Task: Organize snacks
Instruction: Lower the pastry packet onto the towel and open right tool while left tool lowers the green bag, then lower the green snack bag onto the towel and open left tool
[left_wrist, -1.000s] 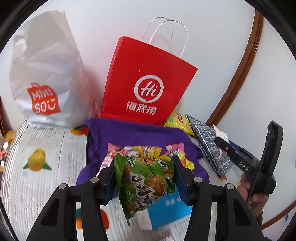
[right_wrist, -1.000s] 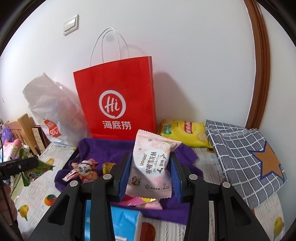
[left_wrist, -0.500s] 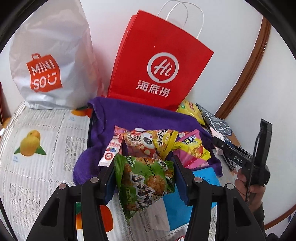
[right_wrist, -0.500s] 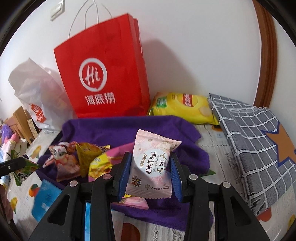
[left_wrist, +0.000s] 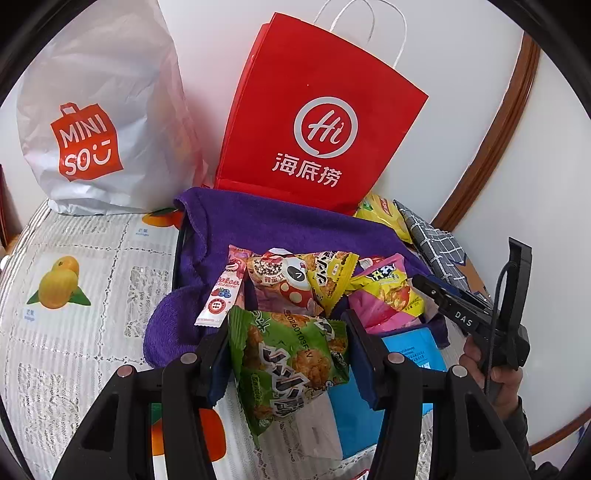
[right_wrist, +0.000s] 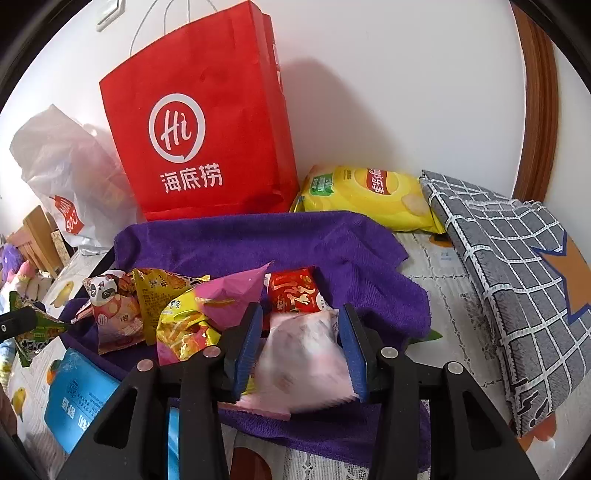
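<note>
Left wrist view takes in the biggest things along the wall: a white MINISO bag (left_wrist: 99, 122) and a red Hi paper bag (left_wrist: 317, 125) standing upright side by side on the fruit-print tablecloth (left_wrist: 74, 317). In front of the red bag lies a purple towel (left_wrist: 266, 229) with a pile of snack packets (left_wrist: 317, 284) on it, and a grey checked cloth bag (right_wrist: 517, 280) lies to the right, with a yellow chip bag (right_wrist: 373, 195) between it and the red bag. A blue packet (right_wrist: 77, 398) lies flat at the towel's near-left edge. The left gripper (left_wrist: 288, 354) has its jaws closed onto a green snack packet (left_wrist: 291, 362), held upright above the blue packet, just short of the pile. The right gripper (right_wrist: 301, 339) hangs over the towel's near edge; a pink-white snack packet (right_wrist: 303, 362), blurred, sits between its blue pads, and whether the pads press it cannot be told.
</note>
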